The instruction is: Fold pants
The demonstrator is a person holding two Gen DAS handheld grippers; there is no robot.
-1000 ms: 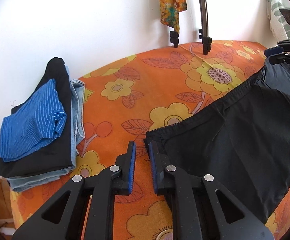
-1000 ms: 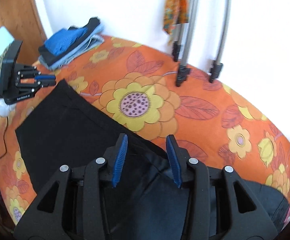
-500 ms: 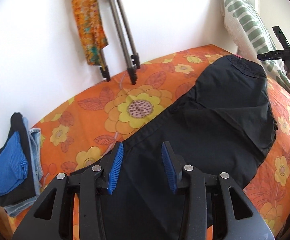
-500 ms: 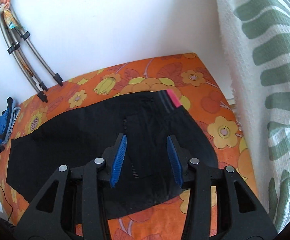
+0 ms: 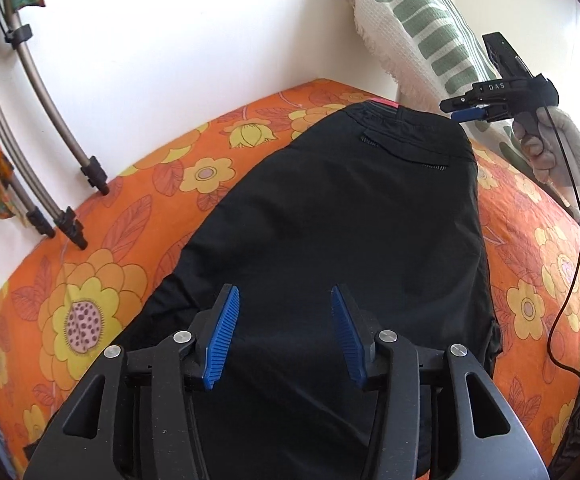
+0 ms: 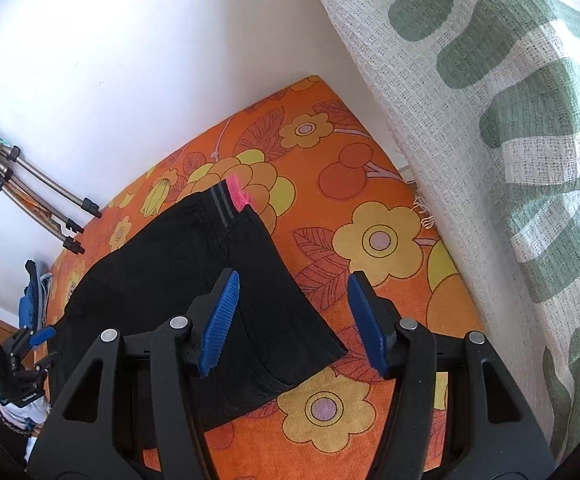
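The black pants (image 5: 329, 220) lie flat on the orange flowered bedsheet (image 5: 102, 280), folded lengthwise, with the waistband and its pink tag (image 6: 237, 194) at the far end near the wall corner.

Changes over the last second, left to right:
- Stack of folded clothes (image 6: 34, 300): earlier it was close beside the left gripper; now it shows only at the far left edge of the right wrist view.
- Tripod legs (image 5: 70, 184): they rest on the sheet at the far left, apart from the pants.
- Left gripper (image 5: 286, 340): it previously sat nearly pressed together at a pants corner. Its jaws have just been opening and are now spread above the middle of the fabric, with nothing pinched.
- Right gripper (image 6: 293, 320): its jaws have also just been opening. They are spread over the near right waist corner, gripping nothing.

Judgement: the previous fold is released, and the next crosswise fold appears due.

Containers: none is visible in either view.
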